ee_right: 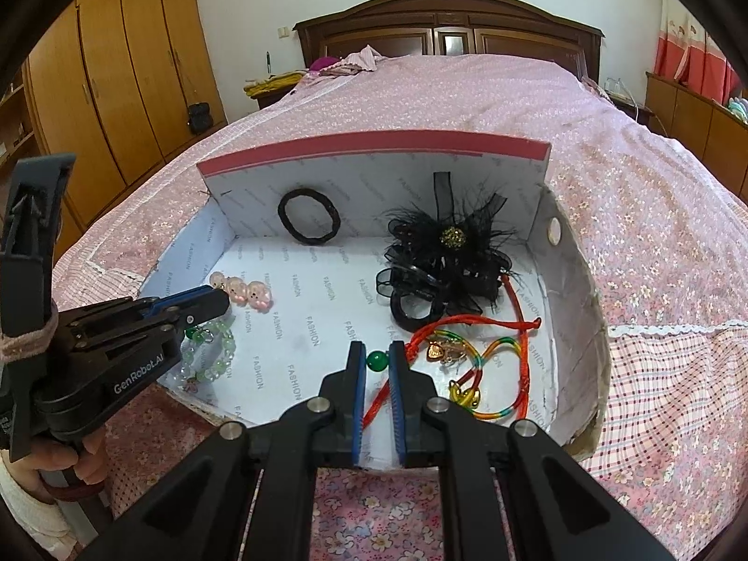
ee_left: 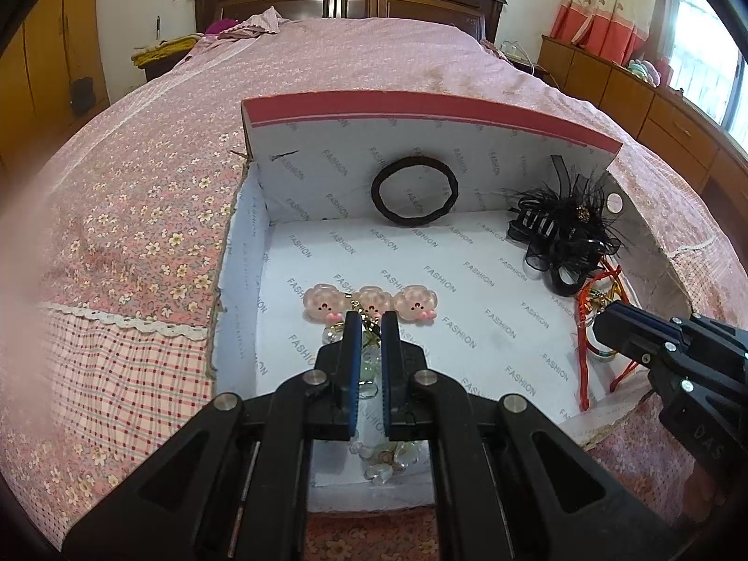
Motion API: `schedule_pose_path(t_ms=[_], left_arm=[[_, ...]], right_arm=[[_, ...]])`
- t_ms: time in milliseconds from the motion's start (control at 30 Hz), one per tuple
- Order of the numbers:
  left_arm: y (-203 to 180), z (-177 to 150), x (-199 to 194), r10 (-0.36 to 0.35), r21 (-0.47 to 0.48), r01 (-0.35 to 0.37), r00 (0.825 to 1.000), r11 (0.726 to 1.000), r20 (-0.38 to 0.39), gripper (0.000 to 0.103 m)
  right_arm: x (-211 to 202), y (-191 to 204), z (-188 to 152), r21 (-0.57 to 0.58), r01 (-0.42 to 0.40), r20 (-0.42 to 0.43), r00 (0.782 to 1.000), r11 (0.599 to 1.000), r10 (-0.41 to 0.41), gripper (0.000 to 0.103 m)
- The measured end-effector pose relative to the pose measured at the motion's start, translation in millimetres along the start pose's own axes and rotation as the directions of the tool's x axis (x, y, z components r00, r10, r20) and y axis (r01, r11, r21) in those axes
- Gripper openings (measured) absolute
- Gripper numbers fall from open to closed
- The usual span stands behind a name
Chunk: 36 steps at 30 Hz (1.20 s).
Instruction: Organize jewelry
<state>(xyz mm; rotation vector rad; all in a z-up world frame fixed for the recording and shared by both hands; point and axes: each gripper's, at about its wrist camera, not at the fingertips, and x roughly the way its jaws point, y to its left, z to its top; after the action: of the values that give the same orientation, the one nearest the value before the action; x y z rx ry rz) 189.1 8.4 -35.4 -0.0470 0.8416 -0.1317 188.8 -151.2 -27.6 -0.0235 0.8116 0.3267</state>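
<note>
An open cardboard box (ee_right: 551, 233) is lying on a bed (ee_right: 467, 103), holding the jewelry. The right gripper (ee_right: 377, 361) is reaching in over the near wall, its jaws standing slightly apart with a green bead (ee_right: 377, 361) sitting between them; whether the pads are actually pinching it cannot be told. The bead is belonging to a red cord bracelet (ee_right: 519, 318) lying at the near right, tangled with a rainbow cord (ee_right: 509, 350) and gold charms (ee_right: 460, 392) — light, limp pieces likely to snag one another, so the hard bead is probably offering the surest hold. The left gripper (ee_left: 371, 327) is pointing toward the far wall at the near left, jaws narrowly parted around a small gold clasp (ee_left: 369, 327), grip uncertain. Under it a pale bead bracelet (ee_right: 215, 350) is lying — smooth, probably slippery. Three pink charms (ee_left: 371, 304) are resting just beyond. A black hair tie (ee_left: 413, 191) and a black feather clip (ee_right: 449, 243) are leaning at the far wall.
</note>
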Motion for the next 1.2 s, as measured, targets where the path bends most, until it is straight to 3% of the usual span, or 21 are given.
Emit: schedule_pose_path(t_ms=[167,300,433,700,833,1000,1200], left_arm=[[0,2,3,0.004,0.001,-0.004,1.000,1.000,-0.004,0.001],[-2,3,5,-0.009,0.006,0.009,1.000,1.000,-0.010,0.012],[-6,2,3,-0.020,0.016,0.020,1.000,1.000,-0.006,0.024],[-3,-3,-16,-0.016,0.002,0.016,1.000,1.000,0.018,0.037],[0,-5,-32,-0.015,-0.018,0.016,0.999,1.000,0.038,0.043],[-3,-6,-52,-0.003,-0.024,0.004,0.998,1.000,0.059,0.052],[-2,-11,-77,0.015,-0.048,-0.011,0.996,0.999,0.086,0.063]], right_arm=[[-1,-1,0,0.007,-0.008,0.002,1.000,1.000,0.008,0.012],[-5,-2,0,0.014,-0.018,0.007,1.000,1.000,0.017,0.013],[-12,-1,0,0.020,-0.022,0.012,1.000,1.000,0.022,0.020],[-33,4,-2,0.000,-0.018,0.045,0.999,1.000,0.018,0.020],[-47,6,-3,0.001,-0.021,0.068,0.997,1.000,0.020,0.030],[-64,13,-3,-0.007,-0.027,0.095,0.995,1.000,0.028,0.033],[-86,19,-6,-0.002,-0.023,0.130,0.991,1.000,0.023,0.043]])
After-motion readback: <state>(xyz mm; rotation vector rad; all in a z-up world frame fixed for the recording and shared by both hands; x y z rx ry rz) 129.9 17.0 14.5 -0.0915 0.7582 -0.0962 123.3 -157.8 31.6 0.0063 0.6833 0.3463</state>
